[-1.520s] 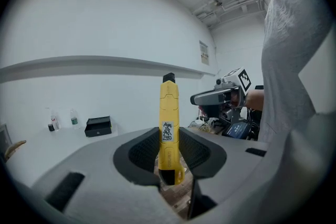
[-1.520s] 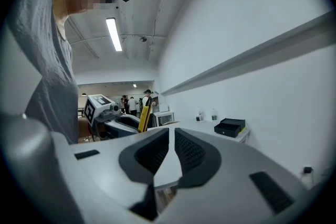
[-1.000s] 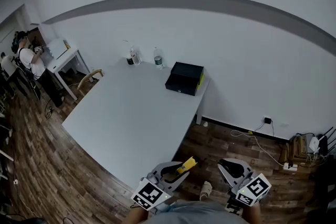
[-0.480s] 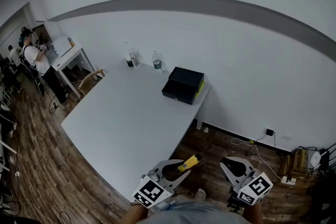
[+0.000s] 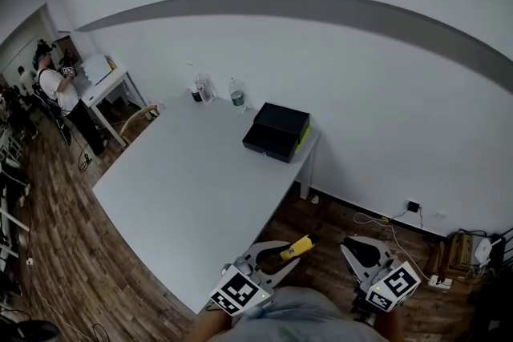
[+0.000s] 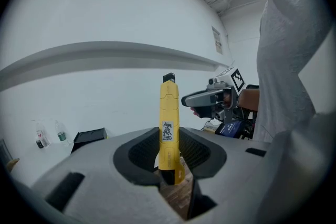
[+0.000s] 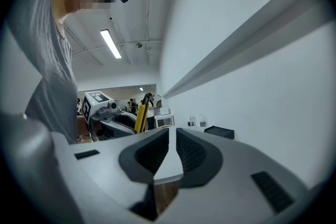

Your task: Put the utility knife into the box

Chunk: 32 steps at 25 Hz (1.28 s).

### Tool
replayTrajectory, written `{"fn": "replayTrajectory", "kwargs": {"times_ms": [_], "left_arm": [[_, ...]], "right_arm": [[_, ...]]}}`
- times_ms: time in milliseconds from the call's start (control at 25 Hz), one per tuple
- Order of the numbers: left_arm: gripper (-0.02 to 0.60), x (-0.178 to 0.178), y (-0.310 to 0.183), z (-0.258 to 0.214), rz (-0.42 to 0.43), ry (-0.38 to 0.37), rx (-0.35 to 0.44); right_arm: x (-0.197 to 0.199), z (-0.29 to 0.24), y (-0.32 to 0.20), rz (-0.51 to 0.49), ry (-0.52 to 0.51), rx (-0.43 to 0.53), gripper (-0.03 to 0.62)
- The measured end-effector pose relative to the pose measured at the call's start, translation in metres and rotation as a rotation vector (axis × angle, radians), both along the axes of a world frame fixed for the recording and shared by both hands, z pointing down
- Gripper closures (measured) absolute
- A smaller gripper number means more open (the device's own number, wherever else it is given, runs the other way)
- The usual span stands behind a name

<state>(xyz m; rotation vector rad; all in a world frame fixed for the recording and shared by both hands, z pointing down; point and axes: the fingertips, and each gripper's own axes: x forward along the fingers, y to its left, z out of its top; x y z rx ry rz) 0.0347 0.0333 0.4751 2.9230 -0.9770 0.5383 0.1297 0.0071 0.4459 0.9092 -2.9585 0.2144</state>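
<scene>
The yellow utility knife point(image 5: 295, 247) stands between the jaws of my left gripper point(image 5: 280, 256), which is shut on its lower end. In the left gripper view the knife point(image 6: 168, 123) points upward from the pads of that gripper point(image 6: 169, 132). The black box point(image 5: 276, 132) sits closed at the far right corner of the white table point(image 5: 200, 188), well away from both grippers, and shows small point(image 6: 89, 137). My right gripper point(image 5: 353, 246) hangs over the wood floor beside the table; its jaws point(image 7: 172, 131) nearly meet at the tips with nothing between them.
Two bottles point(image 5: 235, 96) and a small dark item point(image 5: 197, 92) stand at the table's far edge. A chair point(image 5: 140, 118), a small white desk point(image 5: 100, 84) and a person point(image 5: 56, 84) are at the left. Cables point(image 5: 401, 212) lie on the floor at the right.
Both grippers have drifted slightly right and down in the head view, the knife still held. The table's near corner now reaches lower in the frame.
</scene>
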Motion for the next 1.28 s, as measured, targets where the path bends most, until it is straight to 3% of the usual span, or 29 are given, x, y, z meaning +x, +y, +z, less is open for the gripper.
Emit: {"fn": "replayTrajectory", "kwargs": {"times_ms": [240,600,1000,1280], "left_arm": [[0.458,-0.012,-0.026,-0.001,-0.049,0.018,0.007],[0.458,-0.031,-0.088,0.000,-0.050,0.028,0.002],[0.459,-0.082,-0.156,-0.003,-0.099,0.051,-0.005],[0.459,-0.099,-0.179,-0.002,-0.083,0.052,-0.018]], "right_arm": [[-0.005,0.005,-0.021,-0.014,0.003,-0.016,0.560],[-0.017,0.005,-0.081,0.007,0.009,-0.019,0.560],[-0.072,-0.001,-0.150,-0.049,0.025,-0.003,0.560],[-0.090,0.003,-0.175,-0.043,0.044,-0.013,0.560]]}}
